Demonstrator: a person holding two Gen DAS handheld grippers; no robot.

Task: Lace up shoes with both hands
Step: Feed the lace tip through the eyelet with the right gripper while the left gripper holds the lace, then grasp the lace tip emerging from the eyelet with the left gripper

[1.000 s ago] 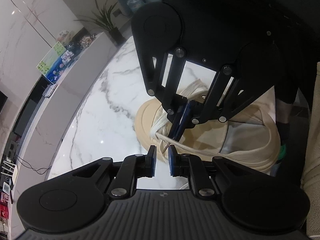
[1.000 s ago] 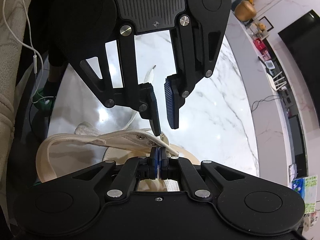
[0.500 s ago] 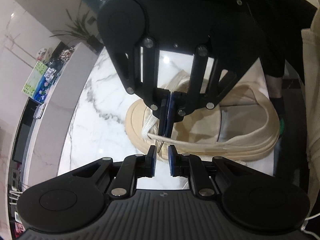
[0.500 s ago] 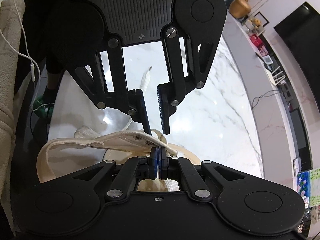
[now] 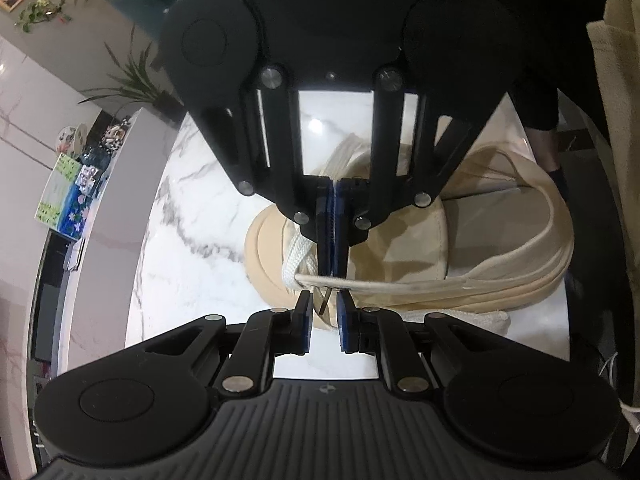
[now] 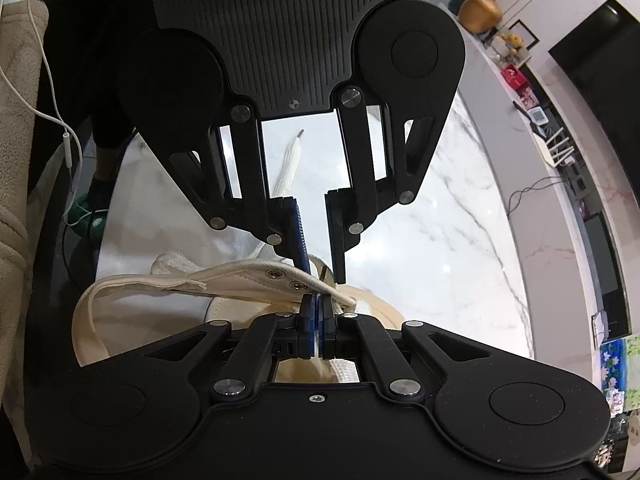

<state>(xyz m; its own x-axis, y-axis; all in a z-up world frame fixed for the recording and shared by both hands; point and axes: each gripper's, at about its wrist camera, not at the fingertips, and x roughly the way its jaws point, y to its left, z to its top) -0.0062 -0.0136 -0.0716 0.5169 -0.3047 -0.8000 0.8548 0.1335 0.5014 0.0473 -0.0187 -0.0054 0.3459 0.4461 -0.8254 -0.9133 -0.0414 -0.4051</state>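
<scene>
A cream canvas shoe (image 5: 400, 248) lies on the white marble table (image 5: 192, 240). My right gripper (image 5: 330, 274) stands over its eyelet flap, shut on the white shoelace (image 5: 294, 256). Below the flap's edge the lace's dark tip (image 5: 323, 303) pokes out between the fingers of my left gripper (image 5: 323, 312), whose jaws stand slightly apart without pressing on it. In the right wrist view my right gripper (image 6: 318, 306) is shut at the flap beside two metal eyelets (image 6: 276, 274). Facing it, the left gripper (image 6: 323, 274) is open around the tip (image 6: 323, 270). The lace's other end (image 6: 286, 164) lies loose on the table.
A white earphone cable (image 6: 52, 112) hangs over beige cloth (image 6: 16, 120) at the left. A green object (image 6: 88, 212) sits by the table's edge. A long counter (image 6: 520, 80) with a gold vase (image 6: 480, 10) and small items curves behind the table.
My left gripper has rolled, so the right gripper now looks upright in its view. Both jaws kept their state. The lace tip stays between the left fingers.
</scene>
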